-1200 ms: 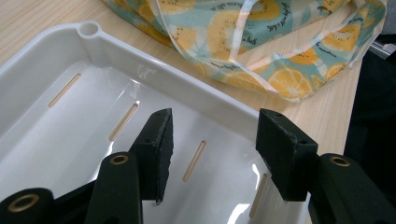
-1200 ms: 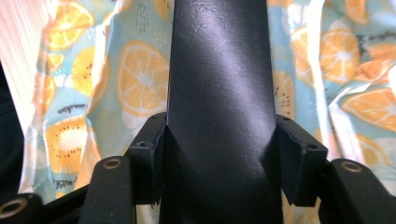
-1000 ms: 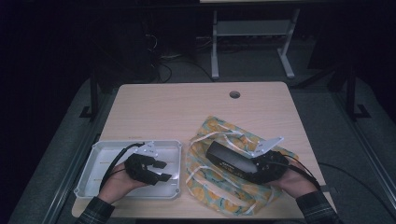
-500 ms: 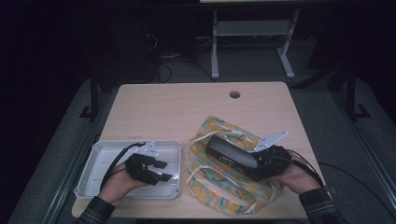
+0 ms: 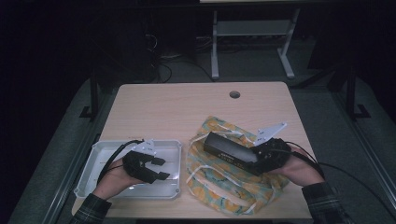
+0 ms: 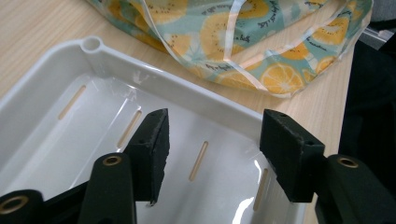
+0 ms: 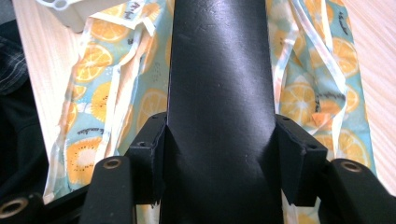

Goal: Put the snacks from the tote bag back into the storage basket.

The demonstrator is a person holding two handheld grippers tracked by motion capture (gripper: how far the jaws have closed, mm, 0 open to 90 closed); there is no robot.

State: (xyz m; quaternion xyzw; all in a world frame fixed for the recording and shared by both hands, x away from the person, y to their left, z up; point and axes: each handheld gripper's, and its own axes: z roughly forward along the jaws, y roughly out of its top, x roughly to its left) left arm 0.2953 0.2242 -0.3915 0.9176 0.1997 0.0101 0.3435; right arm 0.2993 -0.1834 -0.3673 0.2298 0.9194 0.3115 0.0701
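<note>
High view first: wooden table point(image 5: 187, 107), largest thing, bearing all else. Next down in size, fruit-print bag point(image 5: 224, 186), spread flat on the near right part of the table. Just left of the bag, white tray point(image 5: 95, 158), apart from it by a narrow strip of wood.

Against the earlier frames: black box point(image 5: 229, 150) lifted a little higher off the bag and carried slightly toward the bag's far edge, right hand point(image 5: 299, 168) risen with it; tray and bag unmoved. Left gripper point(image 5: 156, 168) in the same spot over the tray, jaws just opened a little wider, nothing between them.

Long axis of the black box roughly level, running from the right gripper point(image 5: 254, 161) out toward the bag's far-left corner, free end pointing up-left, toward the tray's far side. Seen above the middle of the bag, clear of the cloth.

Right hand low over the bag's right edge, forearm coming in from the near right, gripper aimed left and a bit away. Right gripper view: both pads pressed on the box's two long sides point(image 7: 219, 93), clamped firm. Left hand point(image 5: 114, 179) over the tray's near part, gripper aimed toward the bag. Left gripper view: jaws spread, only the tray floor point(image 6: 93, 140) behind them.
</note>
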